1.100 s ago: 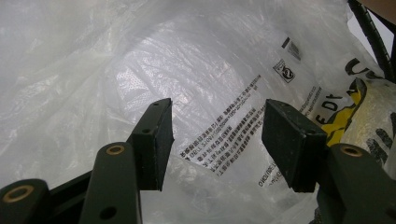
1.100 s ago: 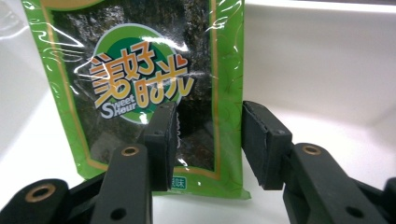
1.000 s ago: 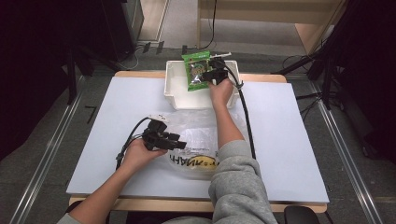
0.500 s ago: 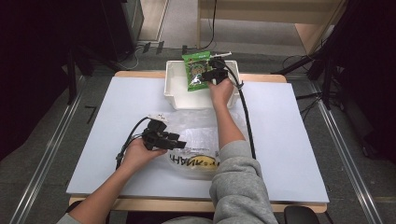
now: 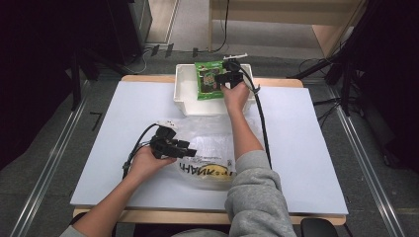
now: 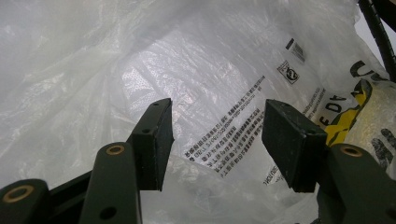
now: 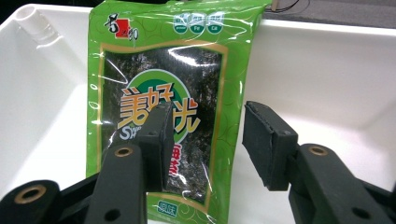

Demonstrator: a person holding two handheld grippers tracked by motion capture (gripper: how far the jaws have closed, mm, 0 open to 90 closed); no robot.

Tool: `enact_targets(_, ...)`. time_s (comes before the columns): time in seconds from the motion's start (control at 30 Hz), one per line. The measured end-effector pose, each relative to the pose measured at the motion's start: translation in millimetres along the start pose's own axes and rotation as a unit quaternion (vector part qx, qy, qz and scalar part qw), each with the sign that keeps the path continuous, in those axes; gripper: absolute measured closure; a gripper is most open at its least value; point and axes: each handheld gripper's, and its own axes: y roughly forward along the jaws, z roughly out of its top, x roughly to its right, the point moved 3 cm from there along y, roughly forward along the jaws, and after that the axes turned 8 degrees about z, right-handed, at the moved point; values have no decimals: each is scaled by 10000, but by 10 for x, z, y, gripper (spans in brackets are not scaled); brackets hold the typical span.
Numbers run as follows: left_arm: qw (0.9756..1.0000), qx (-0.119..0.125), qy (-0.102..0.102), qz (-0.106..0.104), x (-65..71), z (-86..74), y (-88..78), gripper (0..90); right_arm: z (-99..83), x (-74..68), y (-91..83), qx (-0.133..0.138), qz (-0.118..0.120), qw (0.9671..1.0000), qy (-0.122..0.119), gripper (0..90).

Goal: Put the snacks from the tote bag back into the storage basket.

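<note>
We are holding the right claw (image 7: 205,144) released, its jaws having just been opening, over the green seaweed packet (image 7: 163,93) lying in the white bin (image 5: 185,94), the left claw (image 6: 215,140) hovering released above the plastic bag (image 5: 212,143) on the tabletop (image 5: 306,148).

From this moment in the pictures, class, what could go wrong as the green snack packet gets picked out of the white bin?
1. The right hand-held gripper stands open around the green packet's right edge; a shallow pinch on glossy film may slip.
2. The packet leans against the white bin, so a nudge could topple it.
3. The left hand-held gripper is open over the plastic bag, which is loose and may shift.
</note>
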Motion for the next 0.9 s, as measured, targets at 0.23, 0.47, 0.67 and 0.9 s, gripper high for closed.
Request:
enact_targets(0.23, 10000, -13, -3, -3, -7, 0, 3, 445, 11, 8, -33, 5, -1, 10000, 4, 547)
enact_targets(0.47, 10000, -16, 13, 15, -7, -1, 3, 445, 20, -22, -71, -29, 77, 9999, -119, 538)
enact_targets(0.67, 10000, -16, 18, 28, -7, 1, 1, 444, 28, -53, -121, -16, 145, 9998, -166, 535)
enact_targets(0.9, 10000, 8, 15, 48, -10, 5, -6, 444, 49, -108, -213, -58, 259, 9993, -244, 524)
